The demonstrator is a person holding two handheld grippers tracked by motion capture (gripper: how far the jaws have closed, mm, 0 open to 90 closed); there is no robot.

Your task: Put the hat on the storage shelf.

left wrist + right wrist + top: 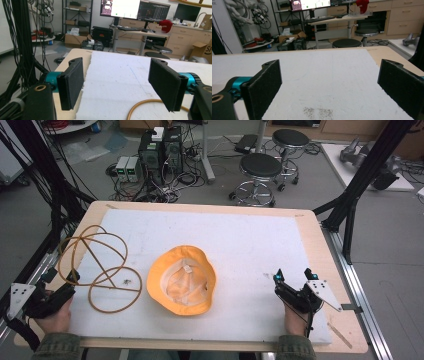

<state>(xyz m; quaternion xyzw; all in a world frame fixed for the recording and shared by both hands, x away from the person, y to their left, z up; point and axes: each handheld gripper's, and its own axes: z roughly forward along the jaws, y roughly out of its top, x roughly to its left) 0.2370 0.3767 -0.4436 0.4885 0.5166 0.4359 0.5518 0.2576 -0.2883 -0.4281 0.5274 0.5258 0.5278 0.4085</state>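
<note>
Centrally, a floppy orange bucket hat (181,280) lay upside down on the white foam sheet (250,240) that covered the light wooden table (320,250), its pale lining and a small tag facing up. Just to its left, a thin tan rubber cord (95,265) sprawled in several loose loops, one loop ending near the hat's brim without clearly touching it. The left gripper (61,281) rested at the table's left edge, well apart from the hat; in the left gripper view its jaws stood wide apart with nothing between them, a curve of the cord (140,106) lying on the foam below the far jaw. The right gripper (293,274) sat near the table's right side, jaws likewise spread wide and empty, over bare foam.
</note>
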